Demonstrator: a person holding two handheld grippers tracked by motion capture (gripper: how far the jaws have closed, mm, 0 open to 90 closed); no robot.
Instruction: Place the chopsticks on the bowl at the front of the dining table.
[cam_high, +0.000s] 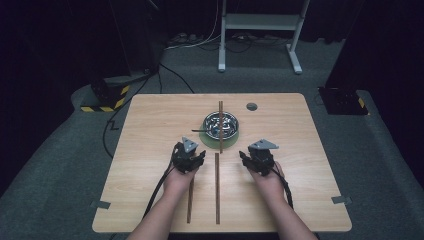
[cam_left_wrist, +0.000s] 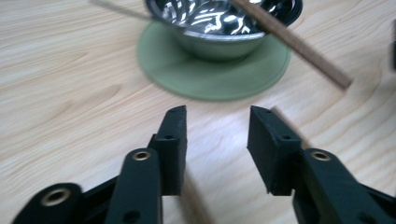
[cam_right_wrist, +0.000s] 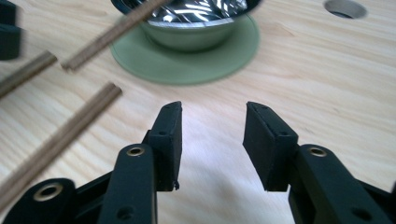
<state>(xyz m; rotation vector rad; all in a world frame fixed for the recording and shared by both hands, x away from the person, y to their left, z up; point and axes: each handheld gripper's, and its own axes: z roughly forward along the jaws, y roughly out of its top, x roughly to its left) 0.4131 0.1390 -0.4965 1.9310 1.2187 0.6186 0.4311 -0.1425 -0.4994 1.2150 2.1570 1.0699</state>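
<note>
High view, table: a pale wooden table (cam_high: 150, 130) on grey carpet, with a round hole (cam_high: 251, 106) near its far edge at about 1 o'clock from the bowl.
High view, bowl: a shiny metal bowl (cam_high: 220, 124) sits on a green round mat (cam_high: 231, 141) in the far middle of the table.
High view, sticks: one wooden stick (cam_high: 220, 126) lies across the bowl, running from 12 to 6 o'clock; a second stick (cam_high: 217, 187) lies flat at 6 o'clock from the bowl; a third stick (cam_high: 190, 202) lies to its left, partly under the left hand.
High view, left gripper: the left gripper (cam_high: 189, 156) is at about 7 o'clock from the bowl, near the mat; nothing is in it.
High view, right gripper: the right gripper (cam_high: 256, 157) is at about 5 o'clock from the bowl, well apart from the left one; nothing is in it.
Left gripper view, jaws: the left gripper (cam_left_wrist: 217, 119) stands partly open over bare wood, with nothing between the pads.
Left gripper view, surroundings: mat (cam_left_wrist: 210, 77) and bowl (cam_left_wrist: 224, 23) at 12 o'clock, blurred; the stick (cam_left_wrist: 292, 42) on the bowl slopes down to 1 o'clock.
Right gripper view, jaws: the right gripper (cam_right_wrist: 213, 114) is partly open, holding nothing.
Right gripper view, surroundings: bowl (cam_right_wrist: 187, 21) on its mat (cam_right_wrist: 187, 63) at 12 o'clock, stick ends at 9 to 10 o'clock, the hole (cam_right_wrist: 345, 8) at 1 o'clock.
</note>
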